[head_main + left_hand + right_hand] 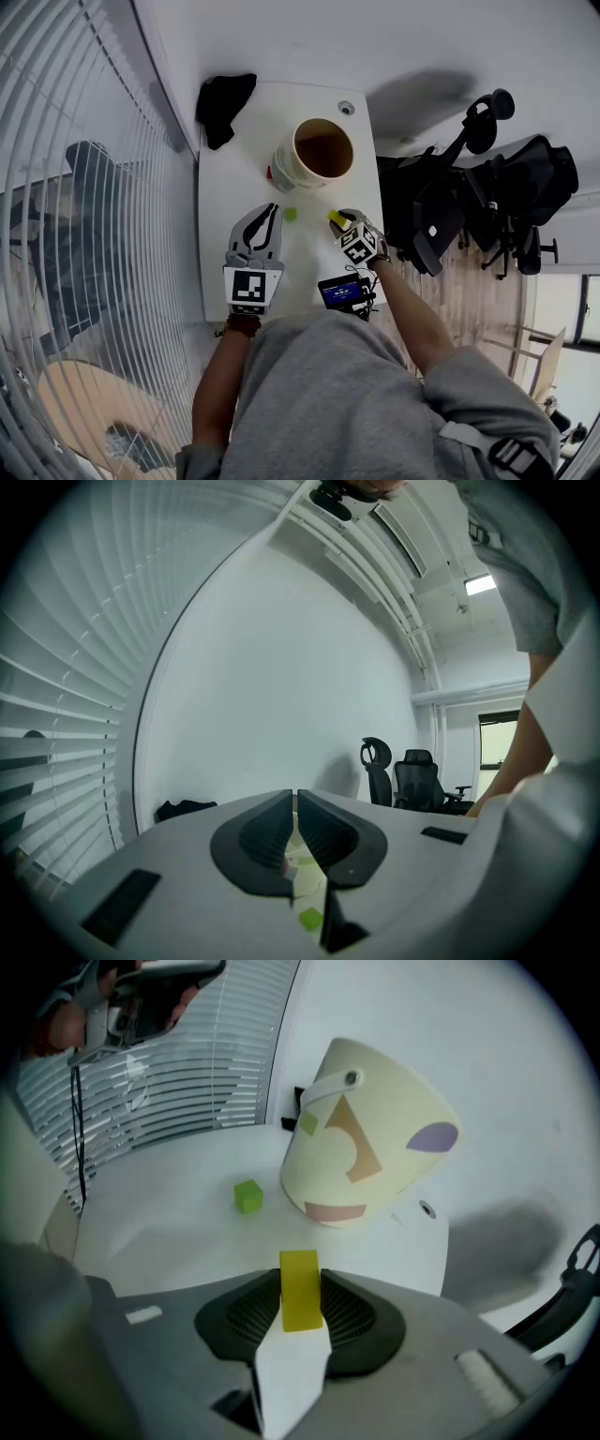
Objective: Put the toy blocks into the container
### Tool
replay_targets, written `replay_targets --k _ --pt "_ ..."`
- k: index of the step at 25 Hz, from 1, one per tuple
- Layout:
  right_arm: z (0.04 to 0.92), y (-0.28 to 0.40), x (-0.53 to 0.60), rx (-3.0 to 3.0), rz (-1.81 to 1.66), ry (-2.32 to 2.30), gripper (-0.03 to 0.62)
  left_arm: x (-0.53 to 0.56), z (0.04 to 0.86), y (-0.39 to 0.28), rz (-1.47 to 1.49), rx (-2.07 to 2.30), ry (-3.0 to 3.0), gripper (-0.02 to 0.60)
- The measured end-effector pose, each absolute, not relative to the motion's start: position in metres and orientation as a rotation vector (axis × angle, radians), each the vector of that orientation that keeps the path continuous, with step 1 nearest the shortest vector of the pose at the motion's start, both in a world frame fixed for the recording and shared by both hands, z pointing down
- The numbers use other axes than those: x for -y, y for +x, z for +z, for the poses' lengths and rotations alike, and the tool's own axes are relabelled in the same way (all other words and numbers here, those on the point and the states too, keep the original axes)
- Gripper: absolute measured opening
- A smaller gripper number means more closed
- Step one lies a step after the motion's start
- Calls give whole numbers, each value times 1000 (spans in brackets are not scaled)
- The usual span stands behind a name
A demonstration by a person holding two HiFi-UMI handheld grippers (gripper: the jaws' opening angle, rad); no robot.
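My right gripper (pixel 301 1299) is shut on a yellow block (pixel 300 1288), held just above the white table; the same gripper (pixel 343 223) and yellow block (pixel 336 218) show in the head view, right of centre. A small green cube (pixel 247 1196) lies on the table ahead and left of it, also the green cube (pixel 291 214) in the head view. The cream bucket (pixel 361 1138) with coloured shapes stands beyond; its open mouth (pixel 323 150) faces up. My left gripper (pixel 262 234) is shut, empty, hovering beside the green cube. In the left gripper view its jaws (pixel 296 829) are pressed together.
A black cloth (pixel 225 101) lies at the table's far left corner. Something red (pixel 270 172) peeks out beside the bucket. Window blinds (pixel 66 187) run along the left. Black office chairs (pixel 487 187) stand right of the table. A round cable port (pixel 347 108) sits near the far edge.
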State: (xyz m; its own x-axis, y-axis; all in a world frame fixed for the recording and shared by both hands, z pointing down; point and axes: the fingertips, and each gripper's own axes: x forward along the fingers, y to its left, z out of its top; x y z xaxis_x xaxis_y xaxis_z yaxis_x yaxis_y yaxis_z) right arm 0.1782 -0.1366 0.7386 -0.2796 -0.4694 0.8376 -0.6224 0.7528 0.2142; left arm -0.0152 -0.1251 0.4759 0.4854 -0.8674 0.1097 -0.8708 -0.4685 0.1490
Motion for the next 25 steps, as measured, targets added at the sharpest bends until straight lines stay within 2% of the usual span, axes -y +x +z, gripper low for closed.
replay_targets --k 17,25 --pt "568 106 141 2297 7 1030 143 125 483 -24 82 1533 2547 23" --pt "520 88 142 2387 -76 1048 143 129 485 -25 61 1534 2540 24"
